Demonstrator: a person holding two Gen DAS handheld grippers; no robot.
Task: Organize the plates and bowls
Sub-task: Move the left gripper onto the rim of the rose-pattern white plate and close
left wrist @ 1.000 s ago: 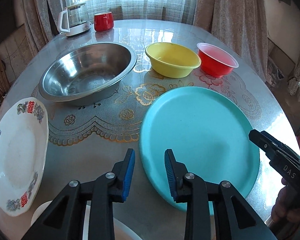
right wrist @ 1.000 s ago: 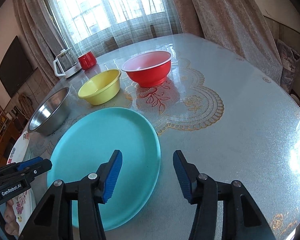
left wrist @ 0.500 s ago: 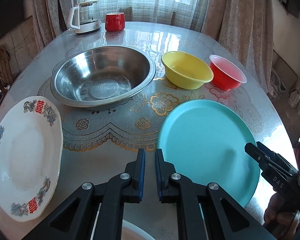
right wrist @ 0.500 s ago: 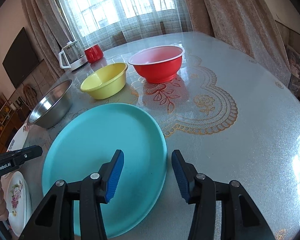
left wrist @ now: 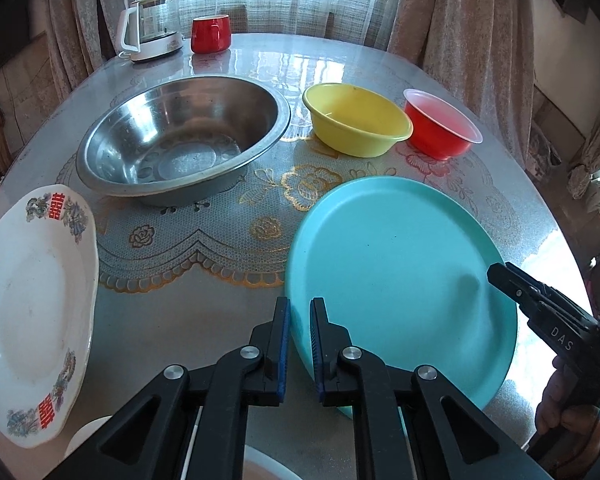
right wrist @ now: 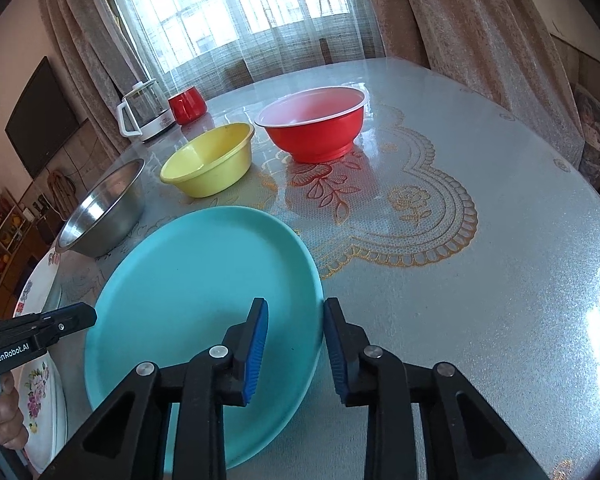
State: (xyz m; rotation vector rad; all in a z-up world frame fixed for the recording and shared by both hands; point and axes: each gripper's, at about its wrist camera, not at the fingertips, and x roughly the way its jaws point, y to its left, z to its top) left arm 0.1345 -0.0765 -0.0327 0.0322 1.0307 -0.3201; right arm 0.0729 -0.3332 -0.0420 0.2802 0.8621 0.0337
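Note:
A large teal plate (left wrist: 400,272) (right wrist: 204,280) lies flat on the table nearest me. My left gripper (left wrist: 300,302) is shut on its left rim, one pad over the plate and one outside. My right gripper (right wrist: 296,304) straddles the right rim; its jaws are closing, with a gap still showing at the inner pad. Behind the plate stand a steel bowl (left wrist: 180,144), a yellow bowl (left wrist: 356,124) and a red bowl (left wrist: 440,128). A white patterned plate (left wrist: 32,300) lies to the left.
A glass kettle (left wrist: 152,24) and a red mug (left wrist: 210,34) stand at the table's far edge by the curtains. White dishes (left wrist: 268,464) peek in under the left gripper. The table's right half (right wrist: 480,280) holds nothing but its lace-patterned cover.
The left jaws went from open to shut and now sit on the teal plate's left rim. The right jaws narrowed around the plate's right rim. Neither hand travelled much.

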